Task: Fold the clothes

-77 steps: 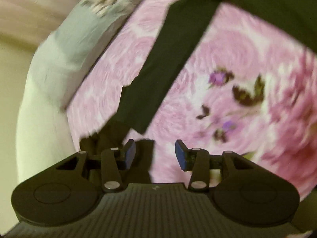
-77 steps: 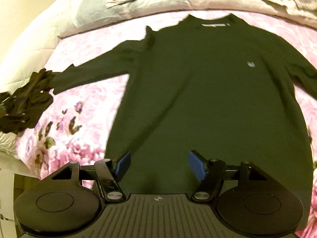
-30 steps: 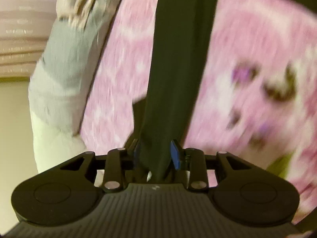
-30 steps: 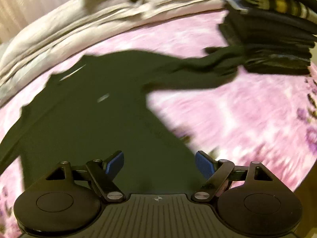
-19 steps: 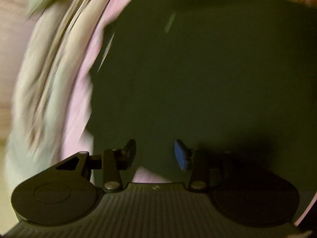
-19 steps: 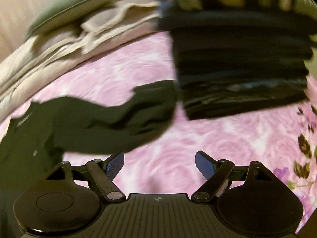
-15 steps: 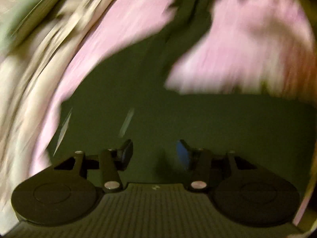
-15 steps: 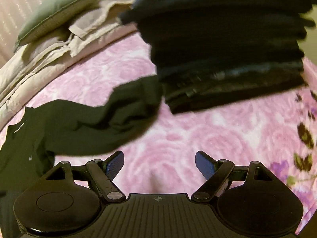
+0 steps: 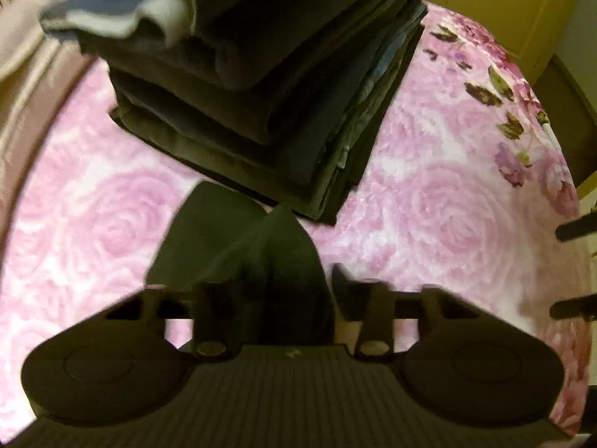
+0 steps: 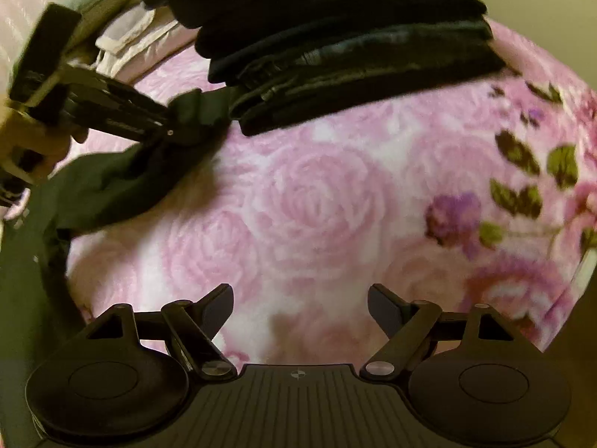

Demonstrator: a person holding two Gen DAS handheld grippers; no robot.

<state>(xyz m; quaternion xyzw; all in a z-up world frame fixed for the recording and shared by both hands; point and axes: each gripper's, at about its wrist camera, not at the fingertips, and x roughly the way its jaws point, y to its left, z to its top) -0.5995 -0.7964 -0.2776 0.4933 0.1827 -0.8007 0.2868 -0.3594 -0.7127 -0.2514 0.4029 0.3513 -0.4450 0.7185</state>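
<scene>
Left gripper (image 9: 287,283) sits at the sleeve (image 9: 238,246) end, cloth bunched between its fingers; closed on it or not, cannot tell. In the right view it comes in from the left. Sleeve's long axis runs from the sweater body (image 10: 22,298) at near left out to the cuff at far centre, touching the stack (image 10: 343,56). Right gripper (image 10: 300,308) gapes empty over the bedspread (image 10: 335,205), right of the sleeve and farther from it.
</scene>
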